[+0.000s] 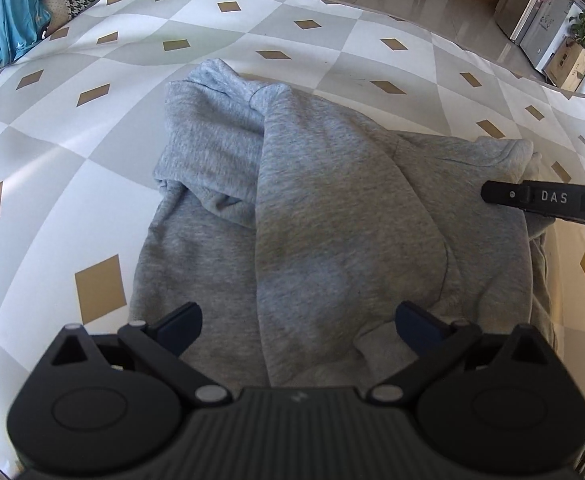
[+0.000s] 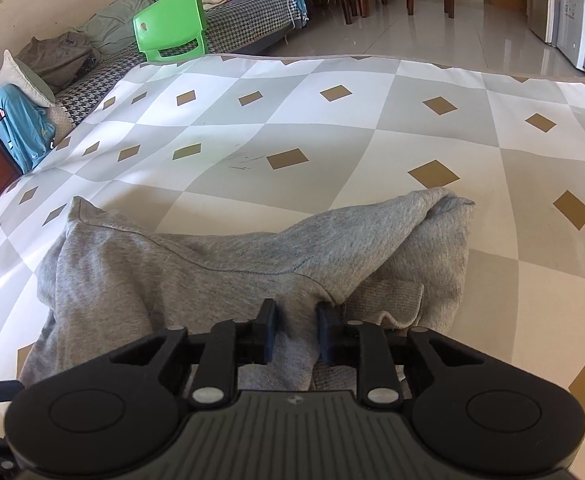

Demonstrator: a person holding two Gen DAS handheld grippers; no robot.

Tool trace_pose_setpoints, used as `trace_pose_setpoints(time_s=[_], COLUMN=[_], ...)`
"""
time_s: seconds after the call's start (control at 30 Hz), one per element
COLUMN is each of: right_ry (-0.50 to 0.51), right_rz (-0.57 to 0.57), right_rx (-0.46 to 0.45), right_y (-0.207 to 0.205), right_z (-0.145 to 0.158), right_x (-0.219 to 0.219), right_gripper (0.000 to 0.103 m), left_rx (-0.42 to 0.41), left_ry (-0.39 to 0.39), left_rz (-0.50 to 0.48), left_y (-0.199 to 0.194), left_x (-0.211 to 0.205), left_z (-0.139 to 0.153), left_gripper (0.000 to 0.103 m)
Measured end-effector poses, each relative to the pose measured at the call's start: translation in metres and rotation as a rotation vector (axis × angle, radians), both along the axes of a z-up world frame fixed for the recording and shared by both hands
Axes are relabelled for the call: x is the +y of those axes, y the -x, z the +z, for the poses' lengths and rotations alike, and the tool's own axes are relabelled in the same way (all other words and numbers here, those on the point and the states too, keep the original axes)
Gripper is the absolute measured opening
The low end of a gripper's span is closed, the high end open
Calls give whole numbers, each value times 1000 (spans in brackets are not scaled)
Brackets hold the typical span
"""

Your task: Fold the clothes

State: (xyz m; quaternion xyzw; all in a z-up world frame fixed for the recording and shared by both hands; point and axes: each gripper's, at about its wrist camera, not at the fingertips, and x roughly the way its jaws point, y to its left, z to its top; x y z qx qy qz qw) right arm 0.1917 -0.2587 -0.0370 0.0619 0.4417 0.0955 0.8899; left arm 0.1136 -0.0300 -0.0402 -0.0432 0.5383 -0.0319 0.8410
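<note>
your grey hoodie (image 1: 332, 216) lies bunched on the diamond-patterned mat (image 1: 92, 128), its long axis running across in front of you. your right hand-held gripper (image 2: 297, 330) is pinched narrow on a fold at the hoodie's right edge. your left hand-held gripper (image 1: 298, 326) hangs wide over the near hem, holding nothing. the cloth stretches away leftward from the right grip, so the left looks nearer the free side.

A heather-grey fleece sweatshirt (image 1: 332, 240) lies partly folded and rumpled on the diamond-patterned tabletop cloth (image 1: 92, 160). One sleeve with a ribbed cuff is doubled across its body, the far edge bunches into soft peaks, and seams run across the top layer.
</note>
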Motion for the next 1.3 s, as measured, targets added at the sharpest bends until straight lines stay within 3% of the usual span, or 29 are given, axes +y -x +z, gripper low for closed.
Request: trace_pose_setpoints(time_s=[0.13,0.33,0.5,0.57,0.7,0.77,0.87,1.2,1.3], right_ry=[-17,-36,-10,35,-20,-28,23,-5,27], right_rz=[-6,-36,-132,-172,-191,-168,-122,26,68], right_rx=[-36,-194,-284,-261,-143,-142,-159,-36,-5], right_y=[-2,-7,-21,-31,-39,-36,-29,-1,6], right_z=[7,32,40,31,20,23,29,33,27], right_x=[0,1,-6,-10,-20,-22,-21,-19,-12], right_gripper=[9,8,7,7,12,25,36,44,45], left_rx=[8,-22,-57,-30,15,12,11,-9,-20], left_ry=[2,26,13,12,9,0,-6,4,-8], left_rz=[-4,23,18,15,-10,-9,2,-9,-26], left_y=[0,-2,-8,-11,-14,-15,-17,-12,-7], left_x=[-4,-6,-16,-19,-25,-25,-24,-31,-35], left_z=[-2,6,12,6,-5,-7,-7,-1,0], left_gripper=[103,103,103,103,103,103,103,103,103])
